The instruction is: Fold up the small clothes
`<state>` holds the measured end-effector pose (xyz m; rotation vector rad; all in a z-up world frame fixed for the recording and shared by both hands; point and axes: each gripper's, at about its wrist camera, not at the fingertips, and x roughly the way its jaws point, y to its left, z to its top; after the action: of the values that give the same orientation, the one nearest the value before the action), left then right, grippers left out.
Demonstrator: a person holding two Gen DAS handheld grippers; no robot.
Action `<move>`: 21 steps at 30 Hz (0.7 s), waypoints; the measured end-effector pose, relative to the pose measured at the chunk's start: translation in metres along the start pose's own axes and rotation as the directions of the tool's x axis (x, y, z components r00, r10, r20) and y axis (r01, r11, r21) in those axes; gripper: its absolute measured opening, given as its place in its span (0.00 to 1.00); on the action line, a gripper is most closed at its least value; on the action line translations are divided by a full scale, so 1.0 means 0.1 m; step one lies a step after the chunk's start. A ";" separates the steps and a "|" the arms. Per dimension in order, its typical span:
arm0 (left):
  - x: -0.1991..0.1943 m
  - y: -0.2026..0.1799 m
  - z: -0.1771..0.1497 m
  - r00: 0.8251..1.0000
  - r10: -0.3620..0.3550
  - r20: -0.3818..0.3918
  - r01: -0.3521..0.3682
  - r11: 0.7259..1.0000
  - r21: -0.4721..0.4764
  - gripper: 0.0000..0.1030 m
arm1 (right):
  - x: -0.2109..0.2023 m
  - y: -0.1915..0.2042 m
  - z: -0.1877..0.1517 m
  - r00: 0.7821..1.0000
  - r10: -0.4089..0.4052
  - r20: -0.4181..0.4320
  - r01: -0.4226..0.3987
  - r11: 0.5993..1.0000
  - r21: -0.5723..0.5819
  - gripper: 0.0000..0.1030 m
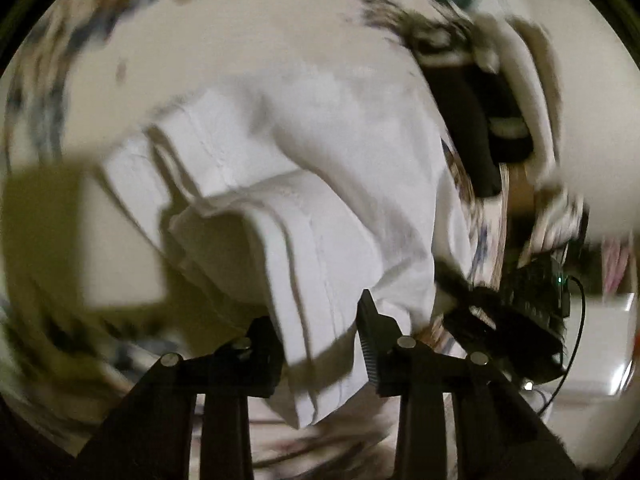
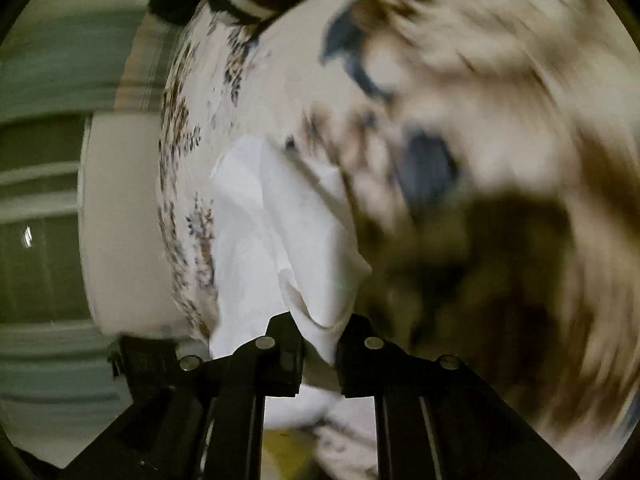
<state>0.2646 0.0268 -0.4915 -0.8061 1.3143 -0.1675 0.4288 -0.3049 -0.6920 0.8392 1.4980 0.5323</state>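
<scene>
A small white garment (image 1: 320, 168) lies bunched in thick folds on a floral sheet (image 1: 240, 28). In the left wrist view a folded edge of it runs between the fingers of my left gripper (image 1: 318, 336), which is shut on the cloth. My right gripper (image 2: 322, 334) pinches another part of the same white garment (image 2: 280, 216), with a crumpled fold caught between its pads. The right gripper's black body, with a small green light, also shows at the right of the left wrist view. Both pictures are blurred.
The floral sheet (image 2: 460, 60) covers the surface under the garment and reaches its left edge (image 2: 176, 160). A pale blurred block (image 1: 120, 240) sits left of the garment. A dark and white shape (image 1: 484, 112), possibly a sleeve, is at the upper right.
</scene>
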 end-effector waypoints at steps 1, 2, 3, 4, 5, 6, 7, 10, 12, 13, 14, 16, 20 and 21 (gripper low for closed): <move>-0.07 0.01 0.04 1.000 0.013 -0.011 -0.013 0.999 0.050 0.28 | -0.01 -0.03 -0.17 1.000 0.006 0.001 -0.006 0.999 0.034 0.13; -0.12 0.06 0.09 0.999 0.019 -0.041 -0.015 0.995 0.103 0.29 | -0.01 -0.07 -0.33 1.000 0.004 -0.007 -0.004 0.998 0.059 0.13; -0.12 0.13 0.11 0.996 0.040 -0.077 -0.030 0.991 0.130 0.31 | 0.04 -0.09 -0.51 1.000 0.003 -0.028 0.000 0.996 0.085 0.13; -0.14 0.23 0.14 0.992 0.069 -0.106 -0.054 0.989 0.138 0.31 | 0.10 -0.11 -0.63 0.998 0.006 -0.069 0.001 0.994 0.105 0.13; -0.17 0.34 0.12 0.990 0.074 -0.122 -0.058 0.990 0.130 0.33 | 0.16 -0.13 -0.72 0.994 0.000 -0.114 0.014 0.993 0.118 0.14; -0.23 0.46 0.10 0.990 0.054 -0.134 -0.042 0.995 0.095 0.37 | 0.18 -0.14 -0.79 0.989 -0.030 -0.145 0.048 0.992 0.117 0.14; -0.28 0.54 0.08 0.991 0.045 -0.126 -0.038 0.998 0.060 0.53 | 0.15 -0.14 -0.81 0.987 -0.053 -0.154 0.070 0.992 0.108 0.16; -0.44 0.71 -0.07 0.997 -0.016 -0.081 0.010 0.997 -0.071 0.60 | -0.11 -0.04 -0.75 0.987 -0.124 -0.107 0.128 0.991 0.034 0.36; -0.43 0.69 -0.06 0.999 -0.045 -0.031 0.040 0.990 -0.138 0.60 | -0.33 0.08 -0.61 0.987 -0.160 -0.031 0.159 0.987 -0.023 0.46; -0.41 0.69 -0.05 0.998 -0.062 -0.009 0.060 0.985 -0.161 0.60 | -0.38 0.13 -0.52 0.988 -0.156 -0.012 0.156 0.987 -0.044 0.50; -0.35 0.66 0.02 0.997 -0.080 0.009 0.080 0.979 -0.185 0.60 | -0.40 0.19 -0.38 0.988 -0.157 -0.001 0.157 0.985 -0.070 0.53; -0.24 0.64 0.13 0.995 -0.093 0.019 0.095 0.970 -0.225 0.60 | -0.38 0.27 -0.11 0.986 -0.166 0.019 0.168 0.981 -0.095 0.53; -0.09 0.62 0.36 0.996 -0.083 0.033 0.089 0.959 -0.271 0.60 | -0.07 0.45 0.43 0.989 -0.148 -0.001 0.146 0.980 -0.137 0.53; -0.09 0.62 0.40 0.996 -0.081 0.040 0.089 0.956 -0.279 0.60 | 0.00 0.48 0.55 0.988 -0.151 -0.009 0.148 0.977 -0.154 0.53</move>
<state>0.2778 0.0936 -0.5212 -1.1035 1.2937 -0.0372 0.4915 -0.2835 -0.6625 0.5976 1.5048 0.5374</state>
